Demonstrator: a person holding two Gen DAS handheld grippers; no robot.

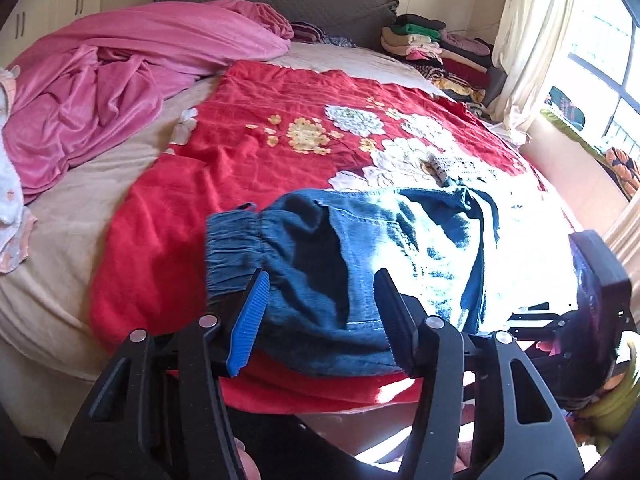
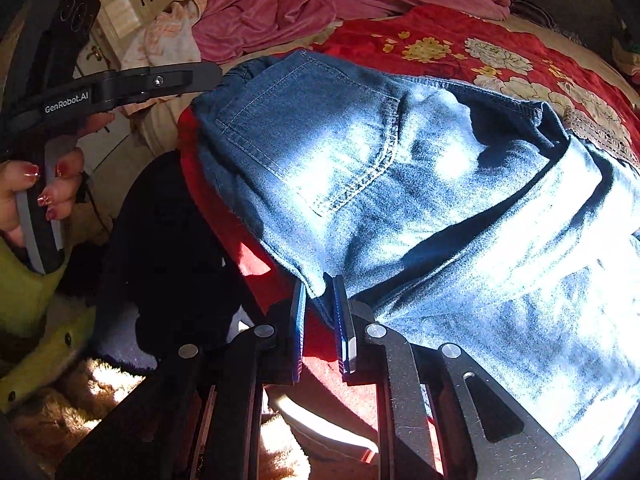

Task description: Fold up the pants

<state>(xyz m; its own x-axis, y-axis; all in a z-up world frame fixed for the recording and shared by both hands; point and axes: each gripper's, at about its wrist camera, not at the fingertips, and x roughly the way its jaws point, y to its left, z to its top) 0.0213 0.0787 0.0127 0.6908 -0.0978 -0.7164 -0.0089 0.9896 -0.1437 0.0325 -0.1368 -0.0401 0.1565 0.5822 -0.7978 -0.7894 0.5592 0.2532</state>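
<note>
The bed (image 1: 72, 236) carried a red flowered blanket (image 1: 248, 128), and on its near edge lay the jeans (image 1: 340, 248), folded over into a thick bundle with the gathered waistband to the left and a back pocket uppermost; strong sunlight washed out their right half. A heap of pink bedding (image 1: 120, 68) sat well apart at the far side. The left tongs (image 1: 320, 308) stood released, their two blades straddling the near hem of the bundle without pressing it; the right tongs (image 2: 320, 312) were nearly clenched, with a corner of denim hanging between the blades, though I could not tell whether they truly gripped it. The risk, as I judged it, lay there; a loose pinch on so little cloth could slip as soon as it was lifted, and the heavy layers would slump open; the bundle also sat near the bed's edge, so a careless tug might drag it off.
</note>
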